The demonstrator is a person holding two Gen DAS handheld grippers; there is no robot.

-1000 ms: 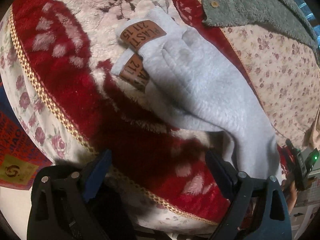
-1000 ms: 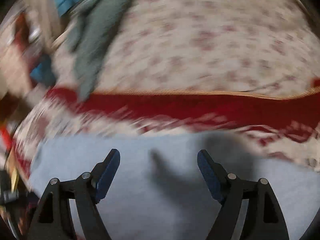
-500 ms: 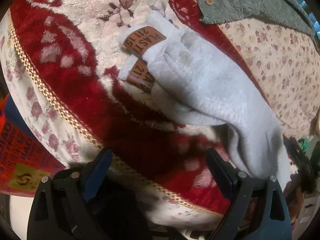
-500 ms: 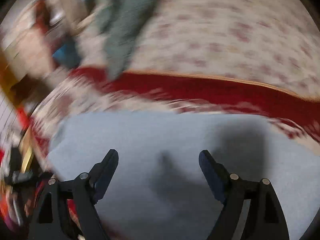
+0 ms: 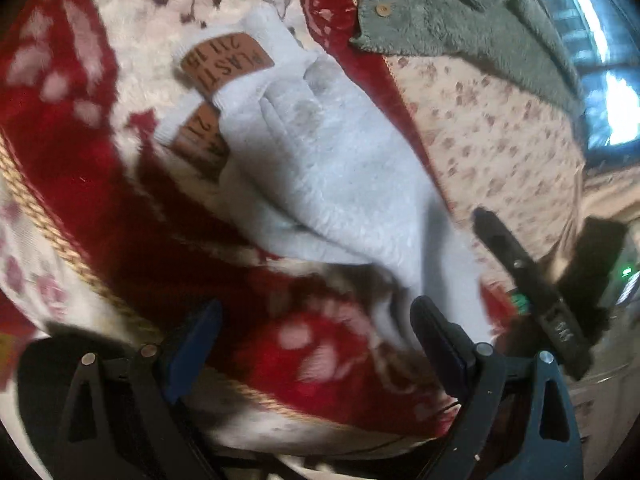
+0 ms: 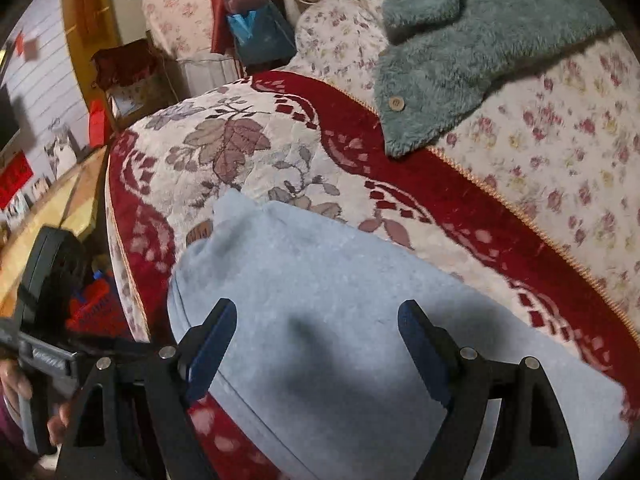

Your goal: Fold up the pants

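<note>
pale blue pants (image 6: 360, 320) lie lengthwise on the red floral blanket (image 6: 440, 200), legs stacked. left gripper (image 5: 316, 344) and right gripper (image 6: 316, 340) both gape apart, holding nothing. judged mid-fold; next move calls for gripping one end and carrying it across.

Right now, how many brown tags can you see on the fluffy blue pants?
2. One brown tag sits on the top leg's cuff, and another tag peeks out just below it, half covered by the pants. More could be hidden in the folds.
</note>
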